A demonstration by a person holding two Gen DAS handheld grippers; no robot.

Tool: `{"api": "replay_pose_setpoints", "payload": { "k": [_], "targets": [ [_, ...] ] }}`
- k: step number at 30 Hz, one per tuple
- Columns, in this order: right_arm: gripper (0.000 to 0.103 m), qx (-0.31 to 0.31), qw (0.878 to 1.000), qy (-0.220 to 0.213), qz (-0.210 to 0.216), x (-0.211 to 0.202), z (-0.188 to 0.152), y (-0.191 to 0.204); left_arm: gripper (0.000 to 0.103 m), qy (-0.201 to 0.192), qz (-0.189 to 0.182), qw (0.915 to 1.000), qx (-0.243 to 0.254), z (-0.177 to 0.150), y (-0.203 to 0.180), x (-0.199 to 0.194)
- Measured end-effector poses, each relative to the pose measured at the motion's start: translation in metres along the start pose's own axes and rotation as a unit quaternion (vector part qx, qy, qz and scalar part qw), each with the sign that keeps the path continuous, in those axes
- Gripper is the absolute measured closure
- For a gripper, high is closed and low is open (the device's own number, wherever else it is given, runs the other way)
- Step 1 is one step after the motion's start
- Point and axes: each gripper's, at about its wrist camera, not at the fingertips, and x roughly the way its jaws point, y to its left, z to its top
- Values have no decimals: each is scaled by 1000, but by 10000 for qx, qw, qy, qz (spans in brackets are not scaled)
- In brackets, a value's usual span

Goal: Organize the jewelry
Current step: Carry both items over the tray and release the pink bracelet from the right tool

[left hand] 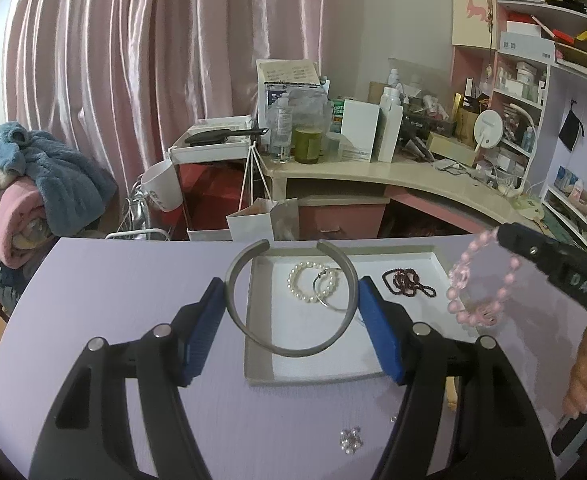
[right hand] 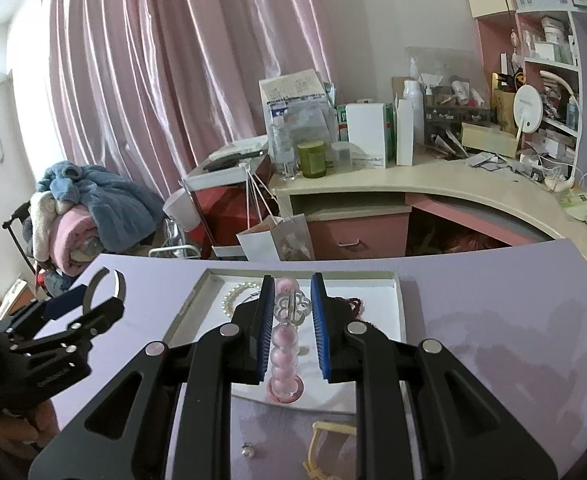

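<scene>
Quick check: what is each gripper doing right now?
Left gripper: shut on grey open bangle.
Right gripper: shut on pink bead bracelet.

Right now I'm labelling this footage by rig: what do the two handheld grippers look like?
Both match: the left gripper and right gripper have black angular plastic linkages with slot cutouts, round silver pivot pins, and blue ribbed pads on two flat fingers. The right one's side carries raised lettering. No cables or sleeves show.
</scene>
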Motion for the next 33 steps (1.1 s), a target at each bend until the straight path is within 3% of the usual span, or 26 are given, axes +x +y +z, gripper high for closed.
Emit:
{"api": "replay_pose_setpoints", "payload": {
  "k": [13,27,31,33],
  "targets": [
    [84,63,9990,420,-148,51,-4,-9,36,73,-65,9999,44,9,0,25],
    [83,27,9981,576,-212,67,-9,-10,36,169,-136,9997,109,11,-6,44],
    [67,-8,9982,528,-271,67,-10,-10,36,210,-144,9996,121,11,-8,48],
    [65,-25,9982,505,-310,66,-11,-11,36,230,-149,9996,119,10,-8,49]
  ]
}}
